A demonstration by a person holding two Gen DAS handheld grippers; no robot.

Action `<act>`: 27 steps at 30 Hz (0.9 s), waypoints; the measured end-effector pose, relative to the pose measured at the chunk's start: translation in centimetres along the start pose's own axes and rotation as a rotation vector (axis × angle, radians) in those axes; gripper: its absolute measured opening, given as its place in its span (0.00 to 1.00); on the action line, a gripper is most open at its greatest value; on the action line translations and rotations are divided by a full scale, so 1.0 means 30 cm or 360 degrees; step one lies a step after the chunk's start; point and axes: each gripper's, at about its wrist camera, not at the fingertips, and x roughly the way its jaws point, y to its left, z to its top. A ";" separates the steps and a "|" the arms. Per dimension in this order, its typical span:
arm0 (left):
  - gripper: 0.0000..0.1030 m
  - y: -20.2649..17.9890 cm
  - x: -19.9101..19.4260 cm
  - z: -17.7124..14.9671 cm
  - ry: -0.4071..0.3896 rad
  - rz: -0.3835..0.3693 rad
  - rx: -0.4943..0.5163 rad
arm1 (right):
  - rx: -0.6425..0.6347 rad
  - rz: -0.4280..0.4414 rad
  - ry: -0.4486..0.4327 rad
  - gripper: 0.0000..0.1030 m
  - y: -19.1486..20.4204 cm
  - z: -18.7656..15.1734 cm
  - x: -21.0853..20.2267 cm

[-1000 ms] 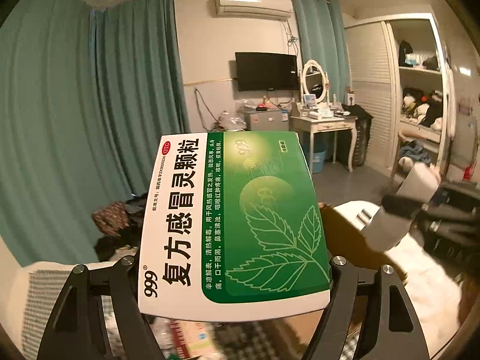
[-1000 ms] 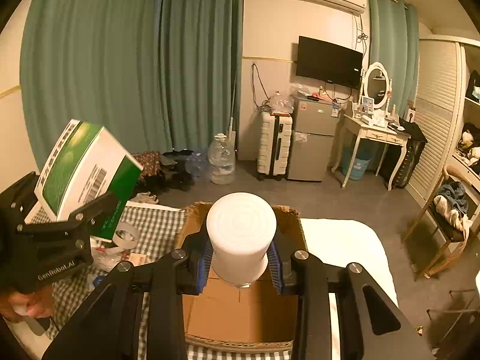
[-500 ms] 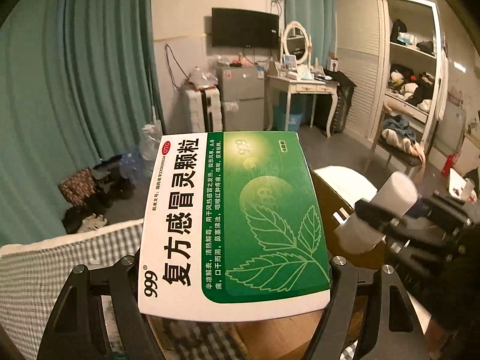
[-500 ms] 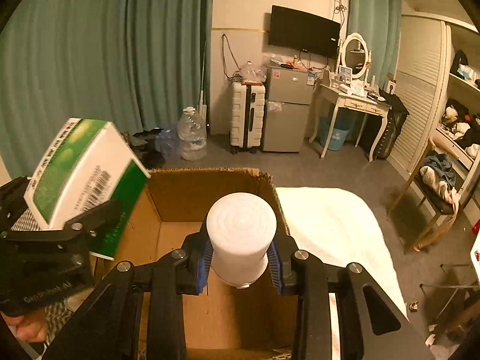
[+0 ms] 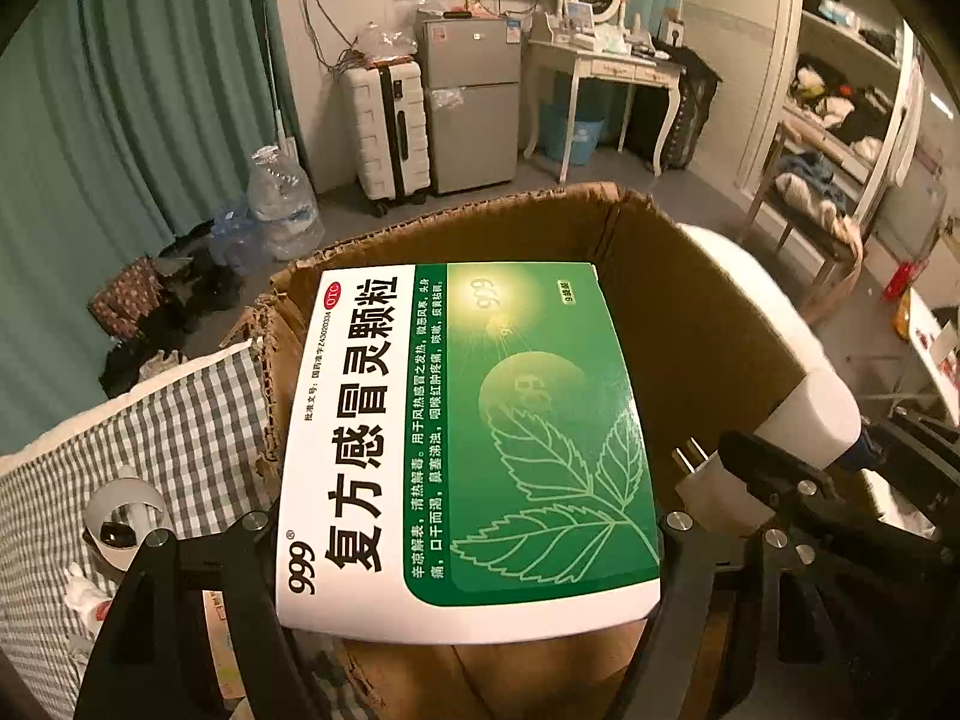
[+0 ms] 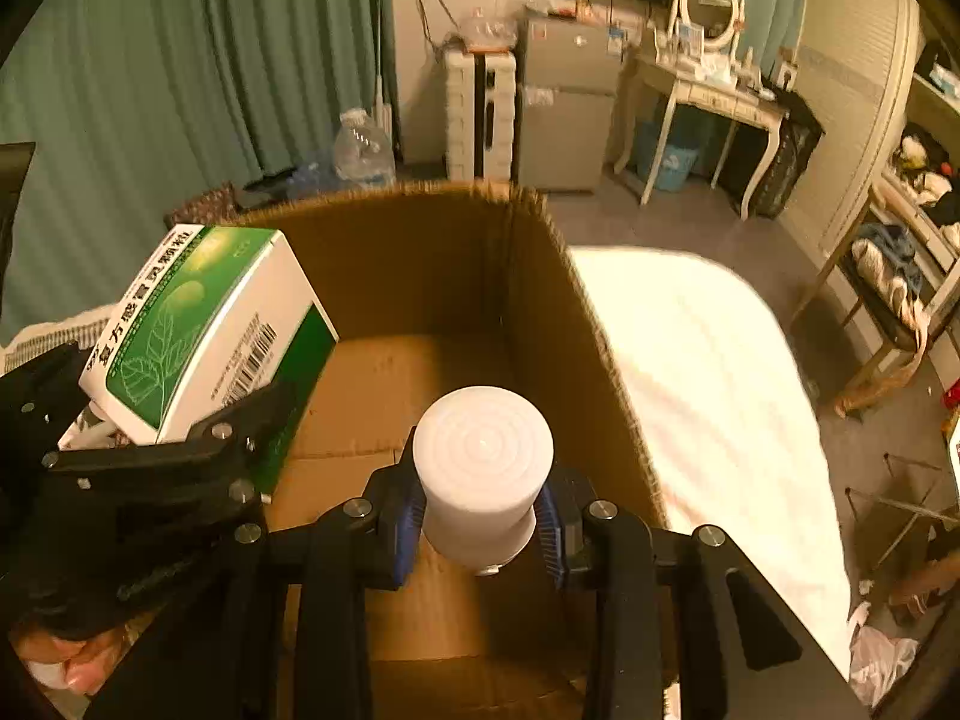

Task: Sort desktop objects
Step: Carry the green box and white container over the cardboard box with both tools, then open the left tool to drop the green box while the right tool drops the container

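My left gripper has its jaws closed on the sides of a green and white medicine box, gripped near its lower end so that its long axis runs forward, away from me, along the fingers. My right gripper has its jaws clamped on a white bottle, which points forward with its round flat end towards the camera. Both things are in the air, not resting on anything.

What the next move turns on is the open carton. In the right wrist view the bottle hangs over the carton's mouth, with bare cardboard floor below and ahead of it, and the right wall just beside it. The medicine box sits further left, about over the left rim, tilted with its far end higher; I cannot tell whether its near corner clears that rim. In the left wrist view the carton's ragged left wall shows just left of the box, and the checked cloth on the surface lies beyond it.

I judge the right gripper is better placed to release first; the left should shift right before lowering.
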 end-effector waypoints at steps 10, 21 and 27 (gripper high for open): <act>0.81 -0.047 -0.008 0.024 0.0012 -0.0005 0.0095 | -0.0010 0.0083 0.0111 0.31 -0.040 -0.059 0.019; 0.88 0.014 -0.129 0.099 -0.0142 -0.0009 0.0021 | -0.0013 0.0084 -0.0111 0.50 -0.013 -0.008 -0.107; 0.89 0.096 -0.219 0.136 -0.0220 0.0022 -0.0071 | 0.0059 0.0056 -0.0155 0.50 -0.005 0.033 -0.154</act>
